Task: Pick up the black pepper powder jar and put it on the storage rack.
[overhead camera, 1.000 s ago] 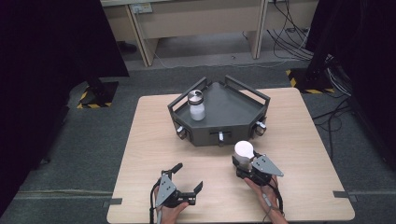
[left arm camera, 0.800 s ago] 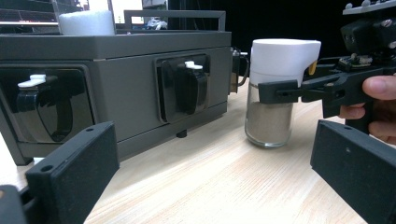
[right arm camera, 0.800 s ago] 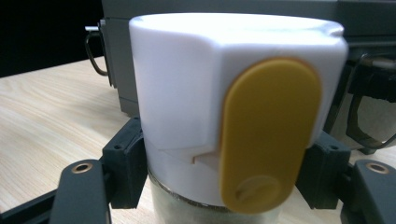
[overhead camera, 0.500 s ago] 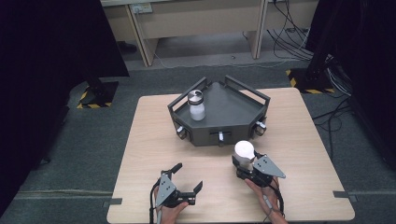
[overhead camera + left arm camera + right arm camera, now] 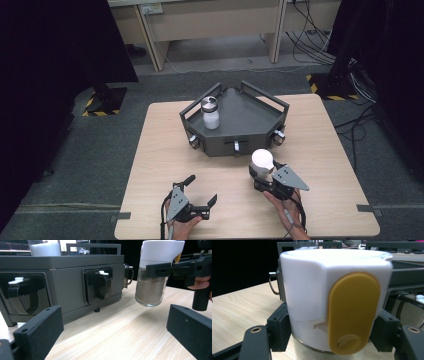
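Item: spice jar (image 5: 262,161), white-capped, clamped in right gripper (image 5: 266,176). Left gripper (image 5: 197,192) wide open, empty. Handling: keep upright, carry toward tray (image 5: 250,117) at 12 o'clock.

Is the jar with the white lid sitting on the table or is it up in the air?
Apart. In the left gripper view the jar hangs above the table, with bare wood and a shadow under its round bottom. The right gripper grips it just below the lid.
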The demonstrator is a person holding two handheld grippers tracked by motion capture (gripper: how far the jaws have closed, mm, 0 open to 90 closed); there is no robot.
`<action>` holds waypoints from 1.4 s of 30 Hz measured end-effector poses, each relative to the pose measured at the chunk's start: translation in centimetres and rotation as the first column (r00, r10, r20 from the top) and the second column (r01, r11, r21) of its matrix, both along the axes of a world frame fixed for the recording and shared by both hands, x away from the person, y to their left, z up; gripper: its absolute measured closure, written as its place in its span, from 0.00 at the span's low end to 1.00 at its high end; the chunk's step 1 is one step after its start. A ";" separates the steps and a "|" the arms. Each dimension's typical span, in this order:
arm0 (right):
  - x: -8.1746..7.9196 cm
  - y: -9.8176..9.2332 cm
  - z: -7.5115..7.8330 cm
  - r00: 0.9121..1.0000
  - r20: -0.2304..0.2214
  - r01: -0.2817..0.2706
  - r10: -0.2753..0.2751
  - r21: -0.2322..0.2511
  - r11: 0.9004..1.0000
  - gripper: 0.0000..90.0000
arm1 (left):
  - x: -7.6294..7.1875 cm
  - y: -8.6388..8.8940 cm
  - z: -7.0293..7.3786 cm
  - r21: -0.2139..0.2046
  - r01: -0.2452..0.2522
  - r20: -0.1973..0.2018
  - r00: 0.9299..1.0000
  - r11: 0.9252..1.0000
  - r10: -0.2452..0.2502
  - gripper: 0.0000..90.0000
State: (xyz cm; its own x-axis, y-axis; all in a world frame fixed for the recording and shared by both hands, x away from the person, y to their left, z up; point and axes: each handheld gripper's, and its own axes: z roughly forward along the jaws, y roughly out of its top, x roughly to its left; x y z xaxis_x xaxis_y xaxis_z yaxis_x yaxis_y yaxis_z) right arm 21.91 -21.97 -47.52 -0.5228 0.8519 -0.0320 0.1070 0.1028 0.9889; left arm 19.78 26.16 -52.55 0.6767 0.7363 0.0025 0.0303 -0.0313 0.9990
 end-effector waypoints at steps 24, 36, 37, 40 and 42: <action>0.4 0.1 3.0 1.000 0.004 -0.017 0.017 0.015 1.000 0.34 | 0.0 0.1 -0.1 -0.012 -0.002 -0.009 1.000 1.000 0.002 0.00; 1.3 0.4 5.7 0.999 0.014 -0.036 0.035 0.024 0.999 0.34 | 0.1 0.1 -0.1 -0.010 -0.002 -0.011 1.000 1.000 0.002 0.00; 1.5 0.5 6.0 0.999 0.017 -0.036 0.036 0.021 0.999 0.34 | 0.1 0.1 -0.1 -0.010 -0.002 -0.011 1.000 1.000 0.002 0.00; 1.9 0.6 6.7 0.999 0.014 -0.041 0.041 0.029 0.999 0.34 | 0.0 0.1 -0.1 -0.008 -0.002 -0.012 1.000 1.000 0.001 0.00; 2.2 0.7 7.3 0.999 0.009 -0.043 0.043 0.038 0.998 0.34 | 0.1 0.1 -0.2 -0.008 -0.001 -0.013 1.000 1.000 0.001 0.00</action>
